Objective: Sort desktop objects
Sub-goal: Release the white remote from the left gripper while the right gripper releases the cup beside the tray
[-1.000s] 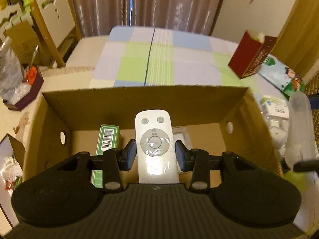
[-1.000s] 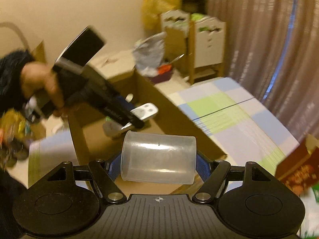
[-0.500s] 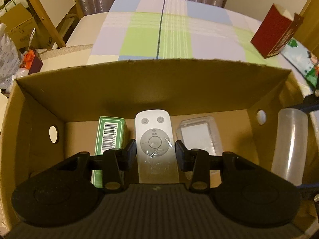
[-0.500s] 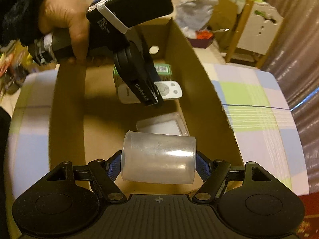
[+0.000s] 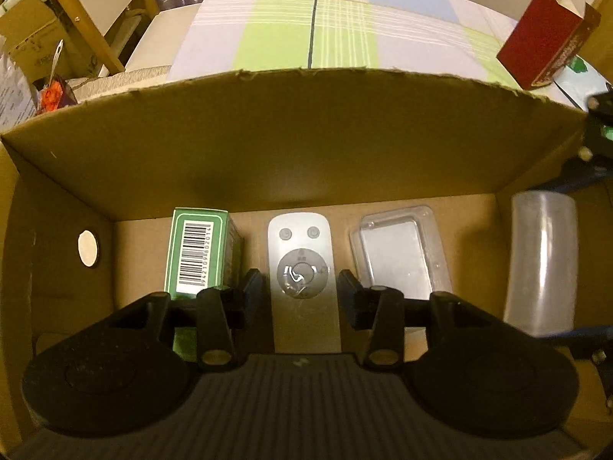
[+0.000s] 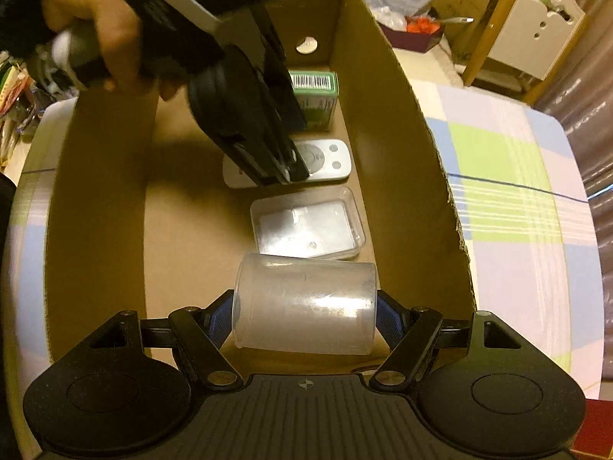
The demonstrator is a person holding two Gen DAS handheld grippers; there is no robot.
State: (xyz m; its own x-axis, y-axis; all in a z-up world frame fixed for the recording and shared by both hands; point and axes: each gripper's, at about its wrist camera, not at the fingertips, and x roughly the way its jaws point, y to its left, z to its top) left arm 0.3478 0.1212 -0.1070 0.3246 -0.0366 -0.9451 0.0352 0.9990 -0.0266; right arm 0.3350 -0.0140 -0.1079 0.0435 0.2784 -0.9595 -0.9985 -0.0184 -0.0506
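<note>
Fingers, left (image 5: 300, 291): just been opening; I read the flat white plastic remote (image 5: 302, 268) as released, lying on the cardboard box (image 5: 291, 145) floor between green carton (image 5: 197, 253) and clear lidded tray (image 5: 398, 257). Fingers, right (image 6: 304, 320): clamped on a frosted, smooth cylindrical cup (image 6: 304, 308), lowered into the box; placement next.

Checked tablecloth (image 5: 345, 27) covers table; open cardboard box (image 5: 291, 145) sits on it, red carton (image 5: 544, 42) beside.

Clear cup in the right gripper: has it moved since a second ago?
Yes. The clear cup has come down from above the cardboard box rim into it.
</note>
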